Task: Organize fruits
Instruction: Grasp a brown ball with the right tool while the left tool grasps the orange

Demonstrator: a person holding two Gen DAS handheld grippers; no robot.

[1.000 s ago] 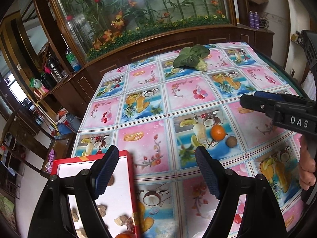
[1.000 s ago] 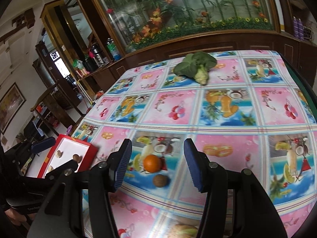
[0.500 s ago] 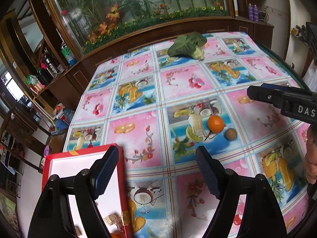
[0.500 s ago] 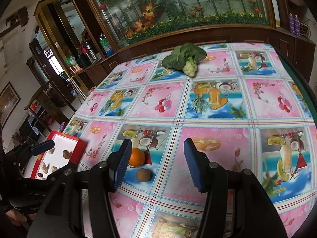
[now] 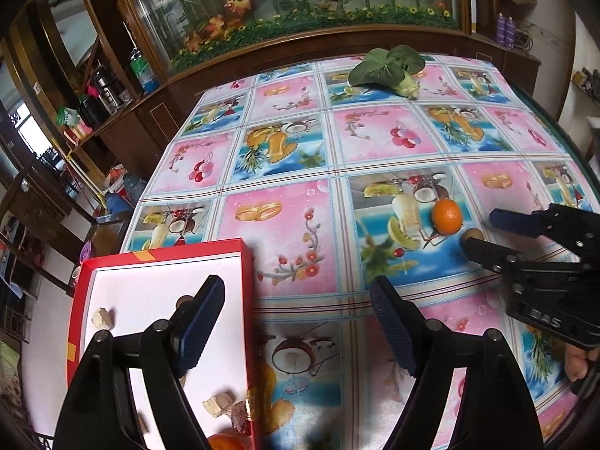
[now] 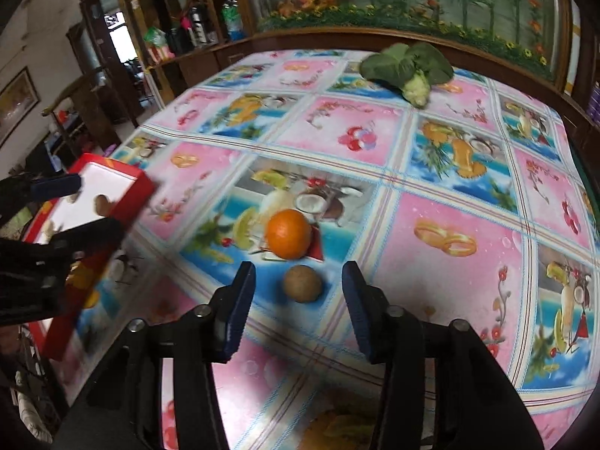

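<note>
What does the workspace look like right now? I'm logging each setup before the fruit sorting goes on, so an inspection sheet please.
Surface: table under a fruit-print cloth.
Job's things: orange and small brown fruit side by side on the cloth; red box at the near left edge holds a few brownish pieces, and an orange item shows at its near end.
Clutter: leafy green vegetable at the far side.
Grippers: right gripper open, the brown fruit lying just ahead of the gap between its fingers; left gripper open, empty, over the box's edge.
Cables: nothing seen.
Surroundings: dark wooden cabinets, a large plant display behind glass.
</note>
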